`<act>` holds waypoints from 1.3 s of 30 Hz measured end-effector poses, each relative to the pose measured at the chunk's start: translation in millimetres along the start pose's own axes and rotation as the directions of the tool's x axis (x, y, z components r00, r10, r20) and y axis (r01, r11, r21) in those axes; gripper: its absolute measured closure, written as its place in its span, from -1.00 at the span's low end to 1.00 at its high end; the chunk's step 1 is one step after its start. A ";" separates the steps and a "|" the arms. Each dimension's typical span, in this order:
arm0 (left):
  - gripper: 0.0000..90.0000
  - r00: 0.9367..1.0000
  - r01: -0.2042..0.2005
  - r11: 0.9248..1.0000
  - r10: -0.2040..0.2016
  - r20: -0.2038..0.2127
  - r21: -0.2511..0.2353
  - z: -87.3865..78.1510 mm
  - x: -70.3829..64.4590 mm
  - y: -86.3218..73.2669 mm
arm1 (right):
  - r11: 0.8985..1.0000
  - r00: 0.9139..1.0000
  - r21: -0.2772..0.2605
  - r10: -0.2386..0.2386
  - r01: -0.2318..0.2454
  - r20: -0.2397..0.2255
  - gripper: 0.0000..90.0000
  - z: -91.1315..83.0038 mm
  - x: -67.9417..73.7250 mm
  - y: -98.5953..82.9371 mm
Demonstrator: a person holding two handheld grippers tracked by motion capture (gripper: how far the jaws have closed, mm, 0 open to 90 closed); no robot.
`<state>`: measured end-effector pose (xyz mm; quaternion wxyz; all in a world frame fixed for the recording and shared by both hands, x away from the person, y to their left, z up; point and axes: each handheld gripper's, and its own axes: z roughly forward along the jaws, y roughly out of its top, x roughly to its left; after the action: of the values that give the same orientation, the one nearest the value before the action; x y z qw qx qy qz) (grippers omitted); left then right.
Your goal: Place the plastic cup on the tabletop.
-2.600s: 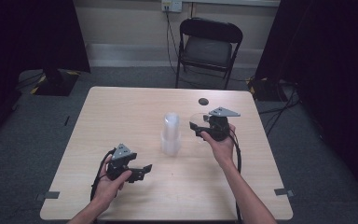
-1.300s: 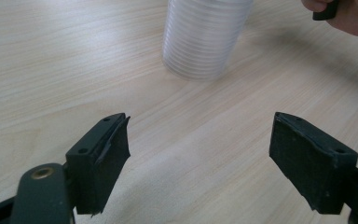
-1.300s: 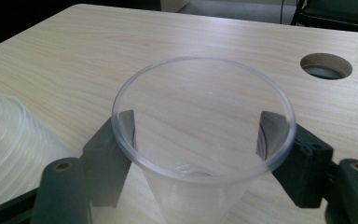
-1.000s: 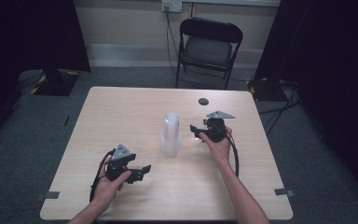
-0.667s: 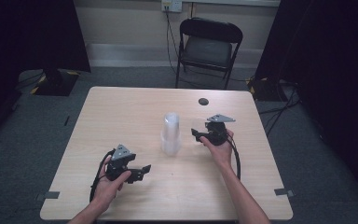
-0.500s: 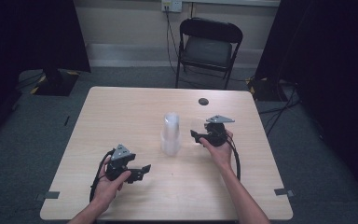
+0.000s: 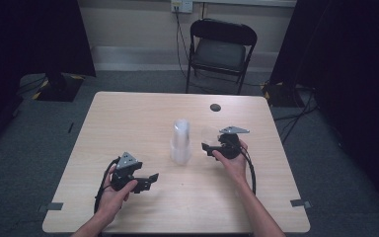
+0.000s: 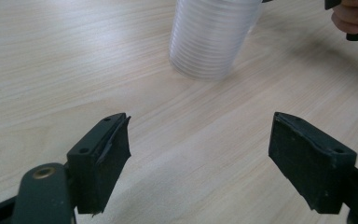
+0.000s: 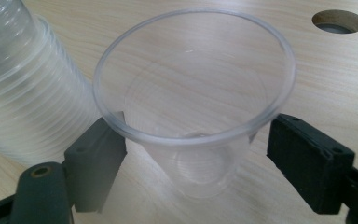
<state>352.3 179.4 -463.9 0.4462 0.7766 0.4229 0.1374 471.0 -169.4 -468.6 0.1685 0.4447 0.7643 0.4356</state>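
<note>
My right gripper [image 9: 189,154] has its two black jaws on either side of a single clear plastic cup [image 9: 193,100]. The left jaw seems to touch the cup's wall, but there is a little gap at the right jaw, so I cannot tell if the cup is squeezed or just sitting loose between them. A moment ago this gripper was a bit higher and farther back on the table; now it has come down and nearer to me, and the cup stands upright just beside the tall stack of clear plastic cups [image 7: 180,142]. I think the cup is off the stack and is being set down on the pale wooden table [image 7: 128,113]. The next thing is to let go softly so it does not tip. My left gripper [image 8: 200,158] has its jaws wide apart with nothing in them. It has not moved and waits low near my side, pointing at the stack.
</note>
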 end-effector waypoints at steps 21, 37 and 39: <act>-0.55 1.000 -0.003 1.000 0.003 -0.015 -0.005 -1.8 3.2 -0.8 | 0.999 0.999 0.032 0.035 -0.035 0.000 -0.63 -34.4 -8.5 -14.9; -0.54 1.000 -0.001 1.000 0.001 -0.003 0.025 1.1 1.4 -2.9 | 1.000 0.999 0.001 0.030 -0.030 -0.017 -0.63 -82.0 -1.6 -22.6; -0.54 1.000 0.000 1.000 0.000 -0.006 0.025 0.9 1.2 -2.9 | 0.999 0.999 -0.012 0.045 -0.045 -0.023 -0.62 -88.4 0.5 -23.1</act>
<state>352.0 180.5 -467.0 0.4351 0.7818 0.4258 0.1345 401.4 -219.7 -437.5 0.1530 0.4558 0.7531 0.4491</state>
